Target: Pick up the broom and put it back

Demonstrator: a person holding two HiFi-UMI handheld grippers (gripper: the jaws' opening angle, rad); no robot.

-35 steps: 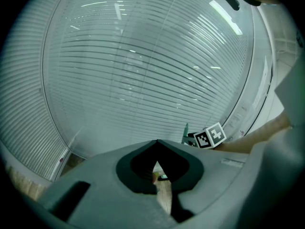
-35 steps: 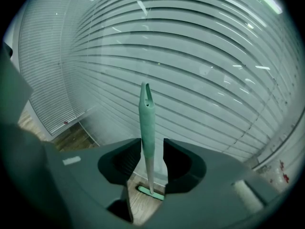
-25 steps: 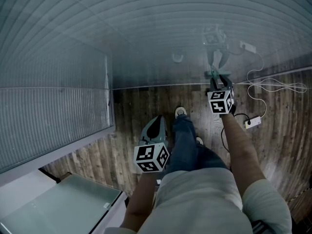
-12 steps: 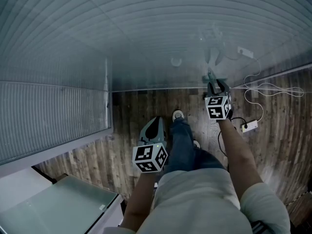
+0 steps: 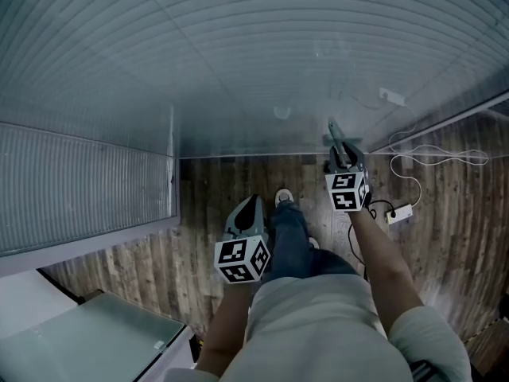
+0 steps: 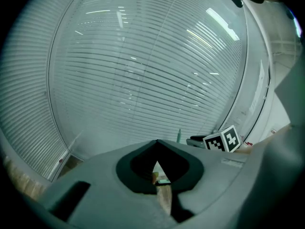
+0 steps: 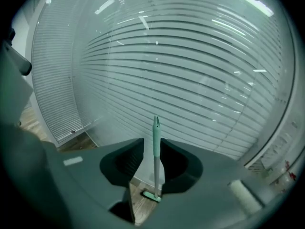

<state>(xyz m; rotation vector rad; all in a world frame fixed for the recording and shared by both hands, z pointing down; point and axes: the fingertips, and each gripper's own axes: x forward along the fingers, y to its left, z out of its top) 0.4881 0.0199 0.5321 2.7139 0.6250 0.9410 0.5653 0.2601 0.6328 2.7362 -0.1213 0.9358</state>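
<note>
A person stands close to a tall frosted-glass wall [image 5: 238, 54] ribbed with fine horizontal lines, feet on a dark wood-plank floor [image 5: 445, 237]. At the foot of that wall a slim mint-green broom [image 7: 156, 161] stands upright. Its narrow head is down on the planks and its pointed handle tip rises free.

The dark grey right gripper [image 7: 152, 143] is lined up on the upper handle, and this is where the change lies. A second ago its jaws stood at their widest. Now they are closing, and their spread looks narrower in the head view than it did then. In the right gripper view the handle stands between them, close to the jaw on the right of that view, with a strip of wall showing on the other side. The pads do not yet press on it.

This reads as a grasp in the making rather than a lift. The broom is not yet in hand, so the carry and the return both appear to lie ahead.

The grey left gripper [image 6: 156, 143] hangs lower beside the person's leg, well apart from the broom, its jaws together on nothing.

A small white power strip [image 5: 398, 213] and its looping white cable [image 5: 429, 153] lie on the planks just right of the reaching arm. They could snag the broom head once it moves.
</note>
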